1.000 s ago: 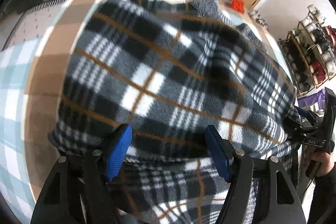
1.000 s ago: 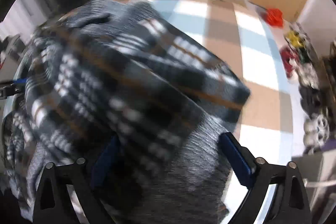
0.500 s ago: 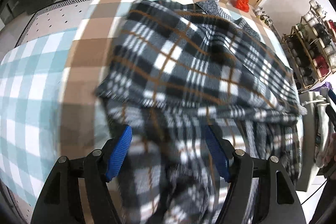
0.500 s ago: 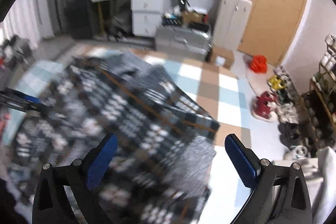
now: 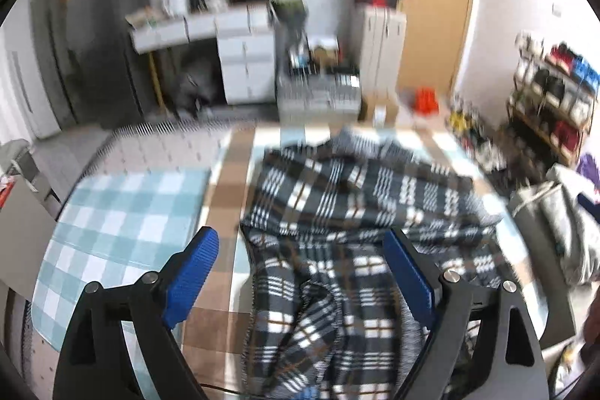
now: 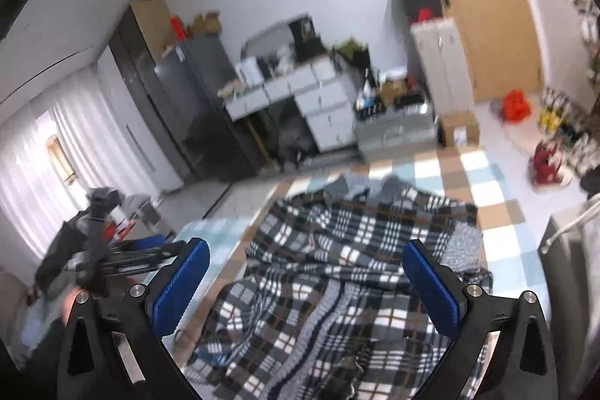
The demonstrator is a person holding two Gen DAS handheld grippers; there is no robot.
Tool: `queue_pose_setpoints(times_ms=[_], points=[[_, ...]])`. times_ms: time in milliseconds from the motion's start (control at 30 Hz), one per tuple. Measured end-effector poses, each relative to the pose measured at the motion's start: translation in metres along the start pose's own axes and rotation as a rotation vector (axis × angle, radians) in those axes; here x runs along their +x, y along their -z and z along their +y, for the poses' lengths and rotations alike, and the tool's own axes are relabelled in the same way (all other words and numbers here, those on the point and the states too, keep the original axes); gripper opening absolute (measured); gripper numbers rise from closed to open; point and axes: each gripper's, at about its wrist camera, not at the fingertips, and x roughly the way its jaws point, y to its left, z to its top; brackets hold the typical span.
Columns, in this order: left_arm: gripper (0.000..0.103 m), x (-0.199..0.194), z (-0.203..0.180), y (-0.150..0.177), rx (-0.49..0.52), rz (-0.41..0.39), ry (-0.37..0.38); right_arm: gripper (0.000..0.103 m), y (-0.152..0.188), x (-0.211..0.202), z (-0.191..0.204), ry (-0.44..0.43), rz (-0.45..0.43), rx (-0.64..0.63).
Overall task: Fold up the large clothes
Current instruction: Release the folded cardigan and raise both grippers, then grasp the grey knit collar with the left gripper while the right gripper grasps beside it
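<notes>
Black, white and tan plaid fleece garment (image 5: 360,212) lies crumpled on the blue, white and brown checked floor mat (image 5: 127,208), partly folded over itself, grey lining showing at its far edge. Left tongs (image 5: 300,272) opening wide, blue pads clear of the cloth, nothing pinched. Right tongs (image 6: 305,282) spread, empty, above the garment. Grey suitcase (image 6: 397,132) stands beyond the mat.

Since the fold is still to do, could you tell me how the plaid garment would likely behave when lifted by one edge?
The plaid garment lies rumpled in soft ridges, so it would probably sag and drape. Its fuzzy, fleece-like surface suggests the pads would grip rather than slip.
</notes>
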Motion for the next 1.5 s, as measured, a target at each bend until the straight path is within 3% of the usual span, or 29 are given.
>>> queue_pose_setpoints(times_ms=[100,200,333,433,633,833,1000,1100,1167,1300,1367,1433,1500], points=[[0.087,-0.016,-0.01,0.011,-0.014,-0.067,-0.008,0.103,0.028,-0.016,0.016,0.03,-0.113,-0.013],[0.087,-0.034,-0.02,0.028,-0.02,-0.152,-0.03,0.103,0.049,-0.018,0.022,0.009,-0.103,-0.008],[0.101,-0.05,-0.028,0.039,0.018,-0.213,-0.043,0.103,0.069,-0.018,0.021,0.053,-0.055,-0.02],[0.102,-0.056,-0.033,0.039,0.065,-0.234,-0.047,0.103,0.069,-0.023,0.02,0.076,-0.041,-0.04],[0.102,-0.04,-0.041,0.014,0.14,-0.217,-0.08,0.103,0.033,-0.035,0.027,0.117,-0.053,-0.149],[0.102,-0.011,-0.037,-0.052,0.154,-0.204,-0.117,0.103,-0.039,-0.024,0.033,0.225,-0.043,-0.281],[0.102,0.057,-0.043,-0.12,0.2,-0.069,-0.036,0.103,-0.11,0.025,0.016,0.238,0.022,-0.272],[0.102,0.13,-0.041,-0.152,0.187,0.081,-0.015,0.103,-0.144,0.082,-0.01,0.29,0.101,-0.242],[0.102,0.176,-0.036,-0.155,0.147,0.15,-0.035,0.103,-0.157,0.124,-0.034,0.292,0.185,-0.194],[0.102,0.285,-0.043,-0.144,0.19,0.329,-0.064,0.103,-0.158,0.224,-0.09,0.281,0.418,-0.078],[0.102,0.323,-0.044,-0.141,0.196,0.376,-0.065,0.103,-0.149,0.277,-0.119,0.266,0.525,-0.023],[0.102,0.356,-0.044,-0.142,0.165,0.425,0.012,0.103,-0.136,0.318,-0.137,0.25,0.591,-0.007],[0.102,0.384,-0.048,-0.137,0.158,0.471,0.091,0.103,-0.12,0.359,-0.148,0.209,0.633,-0.076]])
